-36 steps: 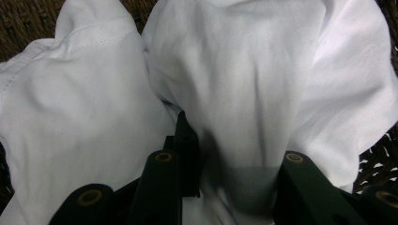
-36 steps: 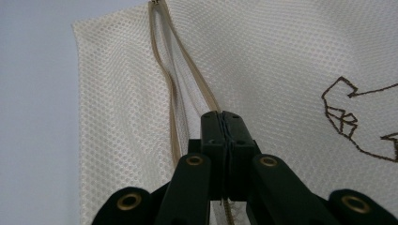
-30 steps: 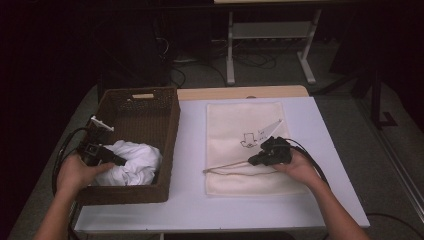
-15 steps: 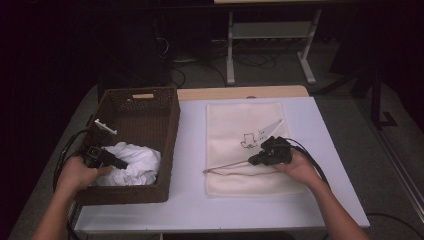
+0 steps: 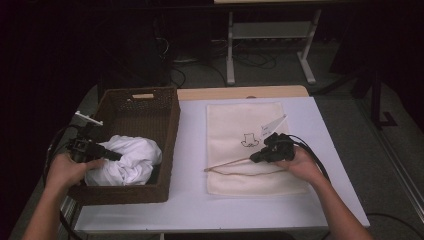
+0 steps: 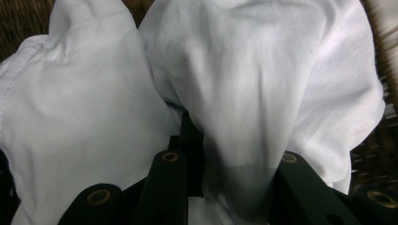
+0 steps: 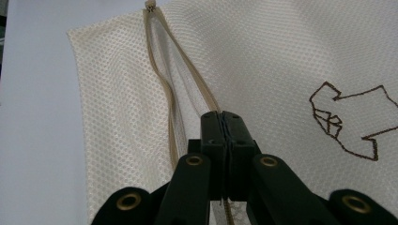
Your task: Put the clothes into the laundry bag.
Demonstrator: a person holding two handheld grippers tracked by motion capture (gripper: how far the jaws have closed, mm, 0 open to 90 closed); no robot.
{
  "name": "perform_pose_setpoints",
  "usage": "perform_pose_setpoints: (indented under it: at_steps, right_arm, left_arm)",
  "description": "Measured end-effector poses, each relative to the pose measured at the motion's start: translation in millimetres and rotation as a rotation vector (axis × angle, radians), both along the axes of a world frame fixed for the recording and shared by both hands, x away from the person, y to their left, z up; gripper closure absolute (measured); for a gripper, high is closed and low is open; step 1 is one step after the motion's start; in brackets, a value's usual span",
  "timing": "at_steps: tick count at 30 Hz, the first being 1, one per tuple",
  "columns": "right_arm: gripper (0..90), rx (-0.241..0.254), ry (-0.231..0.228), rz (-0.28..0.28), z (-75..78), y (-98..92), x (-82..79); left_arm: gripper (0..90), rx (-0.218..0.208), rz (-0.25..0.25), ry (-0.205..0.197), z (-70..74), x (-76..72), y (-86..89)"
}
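Left gripper view, white cloth (image 6: 244,93) pinched between left gripper (image 6: 225,159) jaws

Each black hand-held gripper (image 5: 111,155) (image 5: 256,158) trails a black cable (image 5: 314,159); brass-ringed screws (image 7: 194,161) dot the jaw links. Forearms (image 5: 337,212) are bare, sleeveless at six o'clock.

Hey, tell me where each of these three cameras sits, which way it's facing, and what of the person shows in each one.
High view: above the person's side, looking forward and down on the table; both forearms, left gripper and right gripper show.
Left gripper view: on the left gripper, facing the white cloth in the wicker basket; its jaws show.
Right gripper view: on the right gripper, facing the mesh bag; its jaws are shut on the zipper.
Shared: the high view holds the cloth and the bag too.
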State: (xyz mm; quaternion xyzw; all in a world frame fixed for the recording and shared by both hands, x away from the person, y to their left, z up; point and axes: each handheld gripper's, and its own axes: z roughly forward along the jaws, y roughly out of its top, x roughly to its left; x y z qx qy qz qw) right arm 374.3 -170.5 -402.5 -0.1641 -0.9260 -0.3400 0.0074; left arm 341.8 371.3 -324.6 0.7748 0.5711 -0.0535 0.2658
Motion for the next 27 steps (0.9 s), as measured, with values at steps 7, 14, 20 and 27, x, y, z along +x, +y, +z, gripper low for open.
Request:
perform_pose_setpoints:
  at_steps: [7, 14, 20, 27]
  right_arm:
    - [88.3, 0.018, 0.006, -0.011, 5.2, -3.5, 1.2]
    - [88.5, 0.044, 0.001, -0.027, 17.2, -6.2, 4.7]
    - [88.5, 0.062, -0.013, -0.034, 27.1, -7.7, 7.6]
    - [88.5, 0.067, -0.022, -0.035, 33.5, -7.3, 10.7]
  left_arm:
    - [75.1, -0.082, 0.013, -0.036, 17.4, -5.5, 8.8]
    - [75.1, -0.151, 0.056, -0.092, 38.4, -13.9, 19.0]
    - [75.1, -0.148, 0.037, -0.13, 57.0, -17.3, 16.7]
    - [75.1, -0.185, 0.019, -0.155, 73.5, -21.9, 12.7]
